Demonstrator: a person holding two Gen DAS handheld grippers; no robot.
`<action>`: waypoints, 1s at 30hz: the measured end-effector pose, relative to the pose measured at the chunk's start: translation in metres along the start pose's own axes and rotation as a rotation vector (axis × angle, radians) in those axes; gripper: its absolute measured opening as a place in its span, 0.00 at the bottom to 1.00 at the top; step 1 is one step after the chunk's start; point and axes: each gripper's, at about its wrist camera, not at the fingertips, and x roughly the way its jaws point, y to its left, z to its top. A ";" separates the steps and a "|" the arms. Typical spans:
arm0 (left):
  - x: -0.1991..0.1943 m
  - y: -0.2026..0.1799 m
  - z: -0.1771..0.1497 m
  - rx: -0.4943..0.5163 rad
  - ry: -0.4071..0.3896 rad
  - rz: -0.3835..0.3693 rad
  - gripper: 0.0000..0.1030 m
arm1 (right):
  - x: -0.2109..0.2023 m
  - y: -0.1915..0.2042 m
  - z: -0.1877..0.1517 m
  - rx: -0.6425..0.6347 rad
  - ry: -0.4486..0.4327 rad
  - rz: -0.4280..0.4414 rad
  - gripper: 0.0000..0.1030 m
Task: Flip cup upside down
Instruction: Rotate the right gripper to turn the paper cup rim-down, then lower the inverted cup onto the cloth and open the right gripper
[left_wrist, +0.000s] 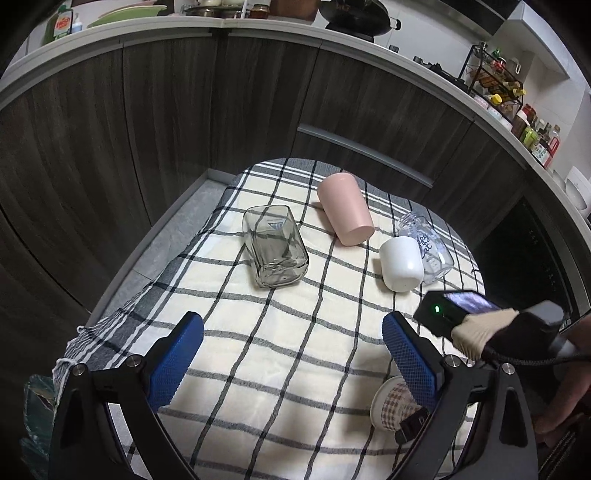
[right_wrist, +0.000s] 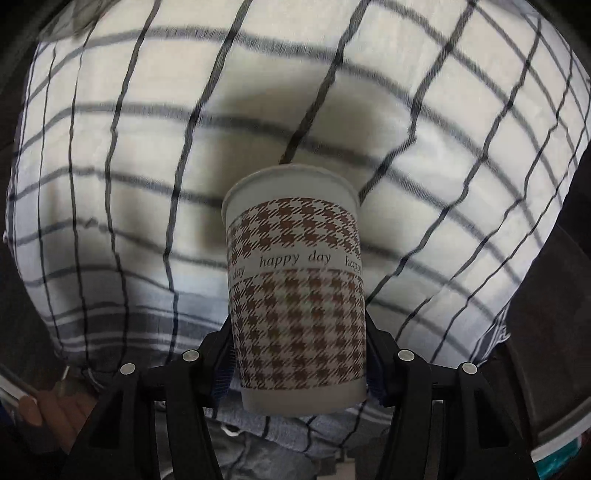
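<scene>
A paper cup (right_wrist: 295, 288) with a brown houndstooth print and the words "happy day" sits between my right gripper's (right_wrist: 299, 358) fingers, which are shut on its lower body. It hangs above the checked cloth (right_wrist: 110, 147), its wide rim pointing away from the camera toward the cloth. In the left wrist view the same cup (left_wrist: 391, 402) shows at lower right, partly hidden behind a blue pad (left_wrist: 410, 354). My left gripper (left_wrist: 291, 354) is open and empty over the cloth.
On the checked cloth (left_wrist: 280, 350) lie a square glass jar (left_wrist: 275, 245), a pink cup (left_wrist: 345, 208), a white cup (left_wrist: 400, 264) and a clear printed glass (left_wrist: 430, 245), all on their sides. Dark wood cabinets stand behind. The table edge runs along the left.
</scene>
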 end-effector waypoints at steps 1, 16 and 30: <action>0.001 0.000 0.001 -0.002 0.000 0.000 0.96 | -0.003 0.001 0.003 -0.008 -0.011 -0.010 0.55; -0.011 -0.002 -0.001 0.024 -0.024 0.018 0.96 | -0.028 0.002 -0.014 -0.013 -0.141 -0.023 0.70; -0.048 -0.017 -0.020 0.110 -0.070 0.056 0.96 | -0.061 -0.004 -0.101 0.020 -0.622 0.048 0.78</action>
